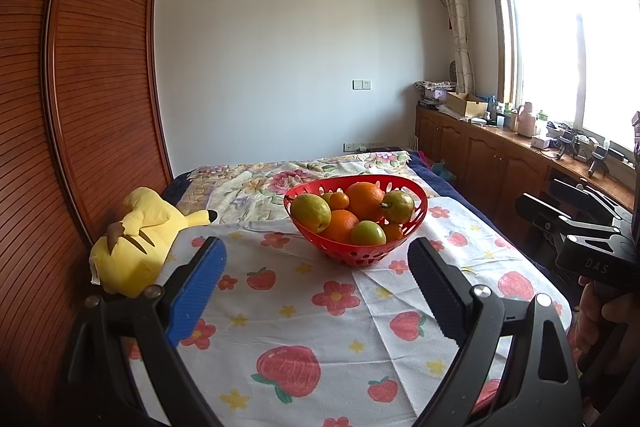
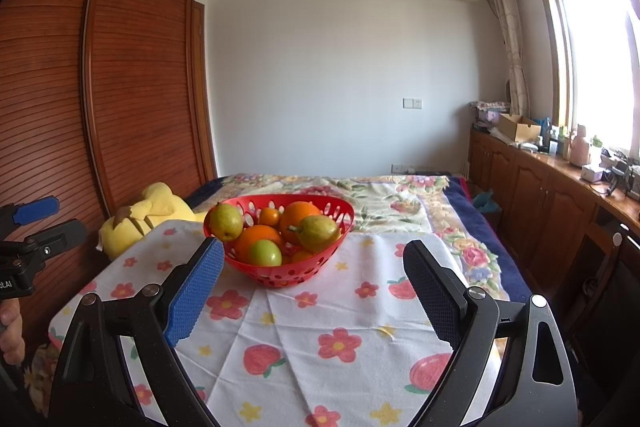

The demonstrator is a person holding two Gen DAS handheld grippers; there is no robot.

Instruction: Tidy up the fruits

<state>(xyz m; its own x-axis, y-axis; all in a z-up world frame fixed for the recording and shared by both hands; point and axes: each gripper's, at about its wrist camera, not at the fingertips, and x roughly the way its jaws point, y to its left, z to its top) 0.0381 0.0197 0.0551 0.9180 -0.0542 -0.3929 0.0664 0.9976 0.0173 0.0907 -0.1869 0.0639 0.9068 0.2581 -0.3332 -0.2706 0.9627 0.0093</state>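
Note:
A red perforated basket (image 1: 408, 227) (image 2: 340, 215) stands on a white cloth with fruit and flower prints (image 1: 320, 327) (image 2: 320, 339). It holds several fruits: oranges (image 1: 365, 199) (image 2: 298, 215), pears (image 1: 310, 213) (image 2: 226, 221) and a green apple (image 1: 368, 233) (image 2: 264, 253). My left gripper (image 1: 316, 287) is open and empty, in front of the basket. My right gripper (image 2: 314, 291) is open and empty, in front of the basket and slightly to its right. Each gripper shows at the edge of the other's view.
A yellow plush toy (image 1: 136, 239) (image 2: 140, 219) lies left of the basket by a wooden wardrobe (image 1: 80, 107). A floral bedspread (image 1: 280, 179) lies behind the cloth. Wooden cabinets with clutter (image 2: 552, 179) run under the window at right.

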